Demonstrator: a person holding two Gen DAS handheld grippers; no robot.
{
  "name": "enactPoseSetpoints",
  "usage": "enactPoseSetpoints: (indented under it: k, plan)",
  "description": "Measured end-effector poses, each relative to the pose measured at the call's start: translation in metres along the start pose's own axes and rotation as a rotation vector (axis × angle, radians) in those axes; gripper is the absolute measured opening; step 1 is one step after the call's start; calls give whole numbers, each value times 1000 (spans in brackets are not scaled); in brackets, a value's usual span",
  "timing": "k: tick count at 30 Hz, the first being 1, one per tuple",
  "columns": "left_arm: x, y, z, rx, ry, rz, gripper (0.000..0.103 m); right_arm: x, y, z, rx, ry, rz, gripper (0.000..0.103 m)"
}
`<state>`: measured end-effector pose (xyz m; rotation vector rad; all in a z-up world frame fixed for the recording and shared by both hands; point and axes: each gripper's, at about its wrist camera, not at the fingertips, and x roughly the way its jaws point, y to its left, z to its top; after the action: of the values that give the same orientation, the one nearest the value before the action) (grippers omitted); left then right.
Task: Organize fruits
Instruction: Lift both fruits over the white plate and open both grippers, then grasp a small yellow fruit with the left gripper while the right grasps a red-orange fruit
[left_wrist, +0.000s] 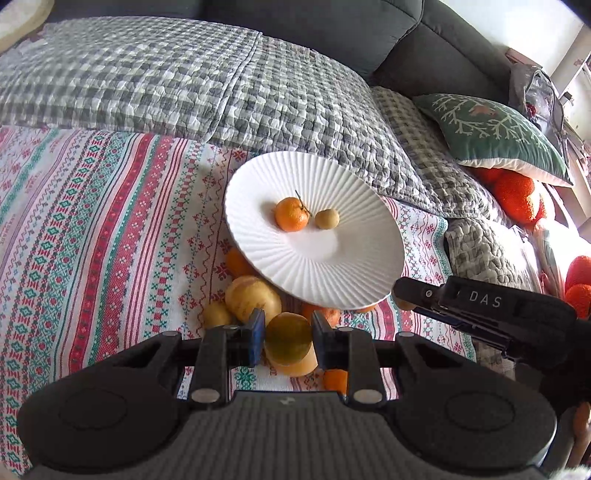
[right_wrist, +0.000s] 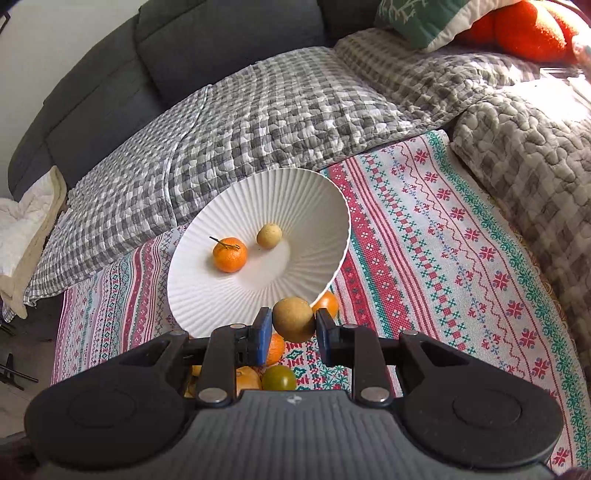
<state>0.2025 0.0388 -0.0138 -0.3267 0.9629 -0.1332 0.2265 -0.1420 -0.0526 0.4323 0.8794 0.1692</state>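
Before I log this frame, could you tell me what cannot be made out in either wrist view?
- Fruit pile: in the left wrist view the white ribbed plate and the left gripper cover part of the loose fruit, so the count is unclear.
- In the right wrist view, the right gripper, shut on a tan round fruit, hides most of the pile.
- Green-orange citrus: whether the left fingers actually touch it cannot be told.
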Motion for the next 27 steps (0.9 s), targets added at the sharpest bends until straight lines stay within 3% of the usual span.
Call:
enactPoseSetpoints:
  k: [7,14,19,21,24,27]
  plan:
    - [16,-13,26,18,-72,-10,18,16,21,26,-51,-13,-38,23]
    - [47,-8,39,-39,-40,-40,18,31,18,36,-82,-13,-67,23]
    - [56,-7,37,-39,-20,17,22,36,14,36,-81,-4,-39,27]
    - [51,-3,35,-68,-34,17,43,33,14,35,-84,-15,-44,32]
    - [39,-3,32,-69,-52,9,54,24,14,32,-90,-41,-63,48]
    - [20,-5,27,-24,-71,21,60,9,12,28,-106,-59,-57,48]
